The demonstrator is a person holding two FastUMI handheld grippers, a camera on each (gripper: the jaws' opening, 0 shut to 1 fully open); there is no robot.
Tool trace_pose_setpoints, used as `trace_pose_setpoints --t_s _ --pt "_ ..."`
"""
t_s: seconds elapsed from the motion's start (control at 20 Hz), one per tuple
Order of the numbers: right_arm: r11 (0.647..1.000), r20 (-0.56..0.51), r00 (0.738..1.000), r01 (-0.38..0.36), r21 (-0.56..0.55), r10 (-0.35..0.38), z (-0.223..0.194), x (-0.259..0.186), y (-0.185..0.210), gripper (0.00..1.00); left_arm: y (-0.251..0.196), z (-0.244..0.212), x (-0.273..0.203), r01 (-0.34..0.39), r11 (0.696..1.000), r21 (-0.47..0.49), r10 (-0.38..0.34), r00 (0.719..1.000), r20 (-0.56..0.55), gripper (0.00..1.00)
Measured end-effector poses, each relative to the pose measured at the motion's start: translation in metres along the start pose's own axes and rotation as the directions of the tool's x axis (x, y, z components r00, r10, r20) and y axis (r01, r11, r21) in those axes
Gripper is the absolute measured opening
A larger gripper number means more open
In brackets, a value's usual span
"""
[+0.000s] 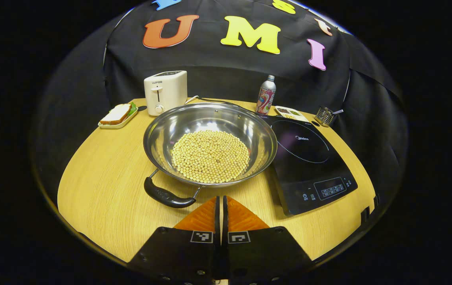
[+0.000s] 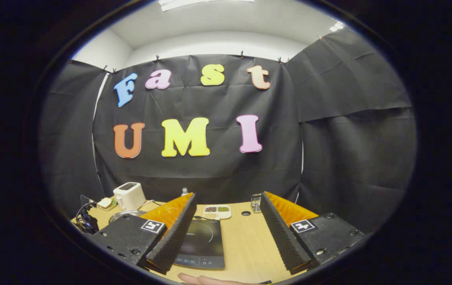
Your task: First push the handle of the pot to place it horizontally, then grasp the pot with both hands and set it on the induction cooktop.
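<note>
Left gripper [image 1: 222,200]: closed, fingers pressed together on nothing, hovering over the table [image 1: 103,190]. Just ahead and slightly left, the pot's black handle [image 1: 165,196], lying nearly crosswise, close to the fingertips but apart from them. Beyond it the pot [image 1: 210,144], a wide steel pan resting on the table, holding a round heap of pale soybeans [image 1: 210,155] in its middle. Touching or just beside the pot's right rim, the black cooktop [image 1: 309,162], bare on top. Farther back on the left, a small tray with a sandwich [image 1: 117,114], then a white toaster [image 1: 166,92]. Behind the pot on the right, a can [image 1: 266,95] standing upright, a divided dish [image 1: 291,113] with dark and green bits in its compartments, and a small metal holder [image 1: 325,115].

Right gripper [image 2: 226,233]: spread wide, holding nothing, raised and pointed toward the wall. Between its fingers, the cooktop [image 2: 202,241] and bare table [image 2: 245,245]. Farther ahead, the divided dish [image 2: 217,211] with three fillings. Beyond the left finger, the pot's rim [image 2: 125,215], the toaster [image 2: 130,196] and cables [image 2: 85,219]. At the near edge below, part of a hand [image 2: 206,280].
</note>
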State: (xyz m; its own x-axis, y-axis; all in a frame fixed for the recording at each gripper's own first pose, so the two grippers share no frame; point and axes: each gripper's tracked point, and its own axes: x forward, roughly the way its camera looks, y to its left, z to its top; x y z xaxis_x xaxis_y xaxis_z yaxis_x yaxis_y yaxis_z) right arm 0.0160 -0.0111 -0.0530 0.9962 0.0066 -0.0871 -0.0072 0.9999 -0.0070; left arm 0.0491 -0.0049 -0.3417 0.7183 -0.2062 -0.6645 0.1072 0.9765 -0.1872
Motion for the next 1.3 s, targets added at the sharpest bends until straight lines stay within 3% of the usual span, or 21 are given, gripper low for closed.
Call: trace_pose_setpoints --t_s 0.1,0.25,0.35,0.4,0.45,0.5,0.55,0.6,0.65,0.7,0.75,0.8,0.85,0.9,1.05,1.15,1.3 --pt "1.0 0.007 1.0 -0.016 -0.009 0.016 0.0 -0.002 0.006 0.99 0.012 -0.003 0.002 -0.023 1.0 -0.011 0.023 1.0 -0.012 0.0" --pt "0.999 0.009 1.0 -0.018 -0.027 0.019 -0.004 0.0 0.012 1.0 0.013 -0.009 0.004 0.01 0.998 -0.06 -0.013 0.999 -0.036 0.0" --pt "0.999 0.002 0.999 -0.035 -0.033 0.035 -0.005 -0.001 0.022 1.0 0.027 -0.014 0.008 -0.018 0.998 -0.064 0.015 0.999 -0.047 0.0" --pt "0.998 -0.002 0.999 -0.043 -0.037 0.043 -0.007 0.0 0.027 0.99 0.033 -0.015 0.009 -0.036 0.997 -0.061 0.033 0.998 -0.051 0.1" --pt "0.998 -0.001 0.999 -0.05 -0.044 0.05 -0.007 -0.001 0.031 1.0 0.041 -0.017 0.011 -0.052 0.997 -0.064 0.049 0.997 -0.052 0.0" --pt "0.997 0.001 0.998 -0.055 -0.053 0.055 -0.008 0.0 0.036 0.99 0.046 -0.017 0.013 -0.054 0.995 -0.081 0.05 0.997 -0.058 0.0" --pt "0.996 0.002 0.998 -0.06 -0.061 0.06 -0.009 0.0 0.04 0.99 0.048 -0.018 0.015 -0.046 0.993 -0.11 0.04 0.997 -0.062 0.0" --pt "0.996 0.0 0.998 -0.065 -0.068 0.065 -0.011 -0.001 0.044 0.99 0.047 -0.018 0.015 -0.031 0.991 -0.134 0.022 0.998 -0.067 0.1" --pt "0.995 -0.005 0.998 -0.07 -0.073 0.07 -0.013 0.0 0.048 0.99 0.046 -0.018 0.015 -0.021 0.989 -0.146 0.011 0.998 -0.066 0.1" --pt "0.994 -0.01 0.997 -0.076 -0.076 0.076 -0.015 0.0 0.051 1.0 0.046 -0.017 0.015 -0.018 0.989 -0.145 0.009 0.998 -0.065 0.0" --pt "0.994 -0.013 0.997 -0.081 -0.079 0.08 -0.016 0.001 0.054 1.0 0.047 -0.017 0.014 -0.019 0.991 -0.135 0.01 0.998 -0.065 0.0" --pt "0.993 -0.016 0.997 -0.082 -0.082 0.081 -0.017 0.002 0.056 0.99 0.046 -0.017 0.014 -0.016 0.992 -0.123 0.007 0.998 -0.066 0.1" --pt "0.993 -0.02 0.997 -0.079 -0.085 0.078 -0.019 0.004 0.057 0.99 0.043 -0.017 0.014 -0.005 0.993 -0.121 -0.003 0.998 -0.068 0.1" --pt "0.994 -0.027 0.997 -0.076 -0.084 0.074 -0.02 0.005 0.058 0.99 0.035 -0.017 0.013 0.022 0.992 -0.12 -0.03 0.997 -0.064 0.0" --pt "0.993 -0.025 0.997 -0.077 -0.086 0.075 -0.019 0.006 0.061 0.99 0.008 -0.017 0.01 0.108 0.989 -0.104 -0.116 0.991 -0.074 0.0" --pt "0.994 -0.025 0.997 -0.072 -0.088 0.07 -0.019 0.006 0.059 0.99 0.008 -0.006 0.012 0.097 0.992 -0.086 -0.102 0.993 -0.054 0.0" --pt "0.993 -0.022 0.997 -0.075 -0.087 0.074 -0.018 0.003 0.057 0.99 0.009 0.006 0.015 0.096 0.987 -0.132 -0.103 0.994 -0.043 0.0"
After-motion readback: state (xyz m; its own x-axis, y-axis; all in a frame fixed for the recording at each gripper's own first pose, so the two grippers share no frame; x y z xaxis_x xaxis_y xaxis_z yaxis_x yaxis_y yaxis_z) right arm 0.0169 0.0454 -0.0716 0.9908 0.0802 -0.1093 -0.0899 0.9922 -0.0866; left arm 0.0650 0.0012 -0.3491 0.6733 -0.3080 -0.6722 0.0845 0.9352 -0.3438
